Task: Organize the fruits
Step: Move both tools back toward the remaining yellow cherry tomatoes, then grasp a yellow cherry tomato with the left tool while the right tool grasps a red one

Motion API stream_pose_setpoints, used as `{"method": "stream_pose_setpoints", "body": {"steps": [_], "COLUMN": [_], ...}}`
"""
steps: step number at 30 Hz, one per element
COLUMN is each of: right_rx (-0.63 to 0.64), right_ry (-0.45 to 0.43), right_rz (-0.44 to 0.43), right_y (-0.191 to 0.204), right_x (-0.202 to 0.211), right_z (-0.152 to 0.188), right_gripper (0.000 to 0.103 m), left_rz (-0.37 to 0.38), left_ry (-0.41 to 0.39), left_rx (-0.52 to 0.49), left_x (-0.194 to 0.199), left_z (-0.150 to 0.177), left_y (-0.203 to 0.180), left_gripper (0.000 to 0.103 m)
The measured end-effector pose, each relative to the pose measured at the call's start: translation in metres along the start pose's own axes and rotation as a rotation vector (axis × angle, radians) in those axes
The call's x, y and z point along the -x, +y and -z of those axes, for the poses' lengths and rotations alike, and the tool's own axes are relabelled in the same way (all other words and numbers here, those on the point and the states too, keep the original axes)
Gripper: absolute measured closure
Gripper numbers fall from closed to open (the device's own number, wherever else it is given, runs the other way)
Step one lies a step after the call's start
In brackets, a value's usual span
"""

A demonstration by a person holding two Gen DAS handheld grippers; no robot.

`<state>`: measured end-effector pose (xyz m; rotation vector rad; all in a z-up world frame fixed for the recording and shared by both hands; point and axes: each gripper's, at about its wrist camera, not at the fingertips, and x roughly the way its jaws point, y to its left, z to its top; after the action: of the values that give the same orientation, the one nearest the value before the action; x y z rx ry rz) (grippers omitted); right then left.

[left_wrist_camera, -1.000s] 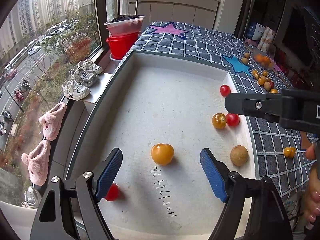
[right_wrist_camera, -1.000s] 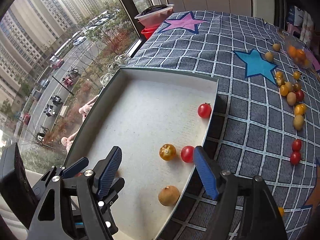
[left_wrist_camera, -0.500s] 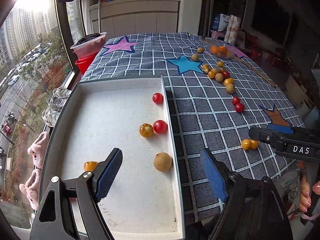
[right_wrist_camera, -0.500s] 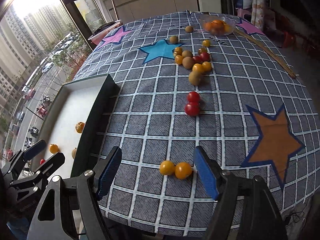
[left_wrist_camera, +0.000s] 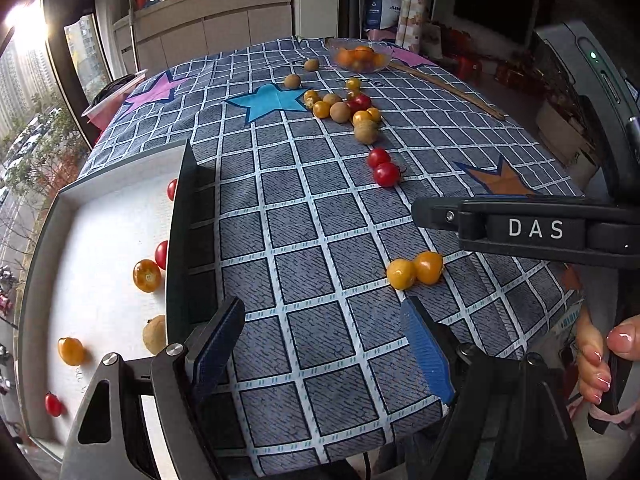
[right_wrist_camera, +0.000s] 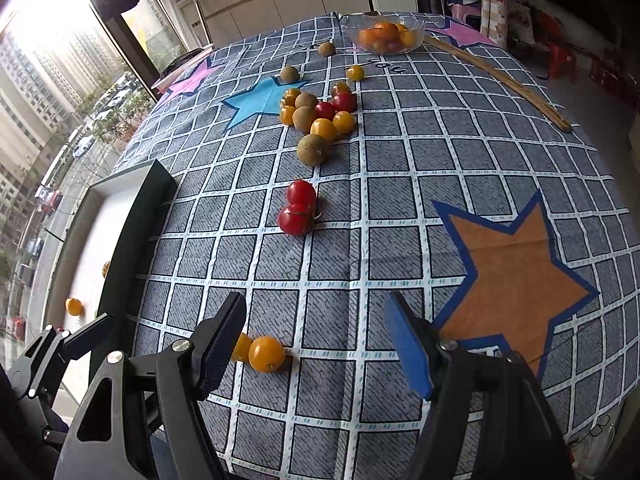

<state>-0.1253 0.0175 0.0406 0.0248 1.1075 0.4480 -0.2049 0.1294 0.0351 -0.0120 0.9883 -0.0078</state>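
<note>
A white tray (left_wrist_camera: 100,208) with a dark rim lies at the left and holds several small fruits, among them an orange tomato (left_wrist_camera: 147,275). Two yellow tomatoes (left_wrist_camera: 415,269) lie on the checked cloth just ahead of my open, empty left gripper (left_wrist_camera: 324,344). In the right wrist view the same pair (right_wrist_camera: 265,353) sits by the left finger of my open, empty right gripper (right_wrist_camera: 316,340). Two red tomatoes (right_wrist_camera: 297,208) lie farther ahead. A cluster of mixed fruits (right_wrist_camera: 320,112) lies beyond them.
A glass bowl of oranges (right_wrist_camera: 385,34) stands at the far side of the table. A long wooden stick (right_wrist_camera: 500,82) lies at the far right. The right gripper's body (left_wrist_camera: 532,232) crosses the left wrist view. A window and street lie left of the tray.
Both grippers have swung right, away from the tray and over the checked cloth. The pair of yellow tomatoes is now close in front of both. Both stay open.
</note>
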Motion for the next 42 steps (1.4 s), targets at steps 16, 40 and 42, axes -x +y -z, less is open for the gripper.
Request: {"method": "stream_pose_setpoints", "body": {"steps": [16,40,42], "right_rx": [0.066,0.015,0.005], "right_ry": [0.018,0.006,0.008], "right_rz": [-0.032,-0.086,-0.090], "right_y": [0.009,-0.005,-0.006], "right_x": [-0.036,-0.014,-0.011], "right_z": [-0.032,-0.011,-0.007], "right_gripper": [0.057,0.080,0.080], "left_rz": [0.048,0.142,0.140], "left_ry": [0.022,0.035,0.035], "left_rx": [-0.047,-0.013,-0.011], "left_x": [-0.035,-0.027,-0.025], "left_z": [-0.008,-0.007,-0.004], "left_y": [-0.024,-0.018,-0.017], "left_gripper": [0.028,0.082,0.082]}}
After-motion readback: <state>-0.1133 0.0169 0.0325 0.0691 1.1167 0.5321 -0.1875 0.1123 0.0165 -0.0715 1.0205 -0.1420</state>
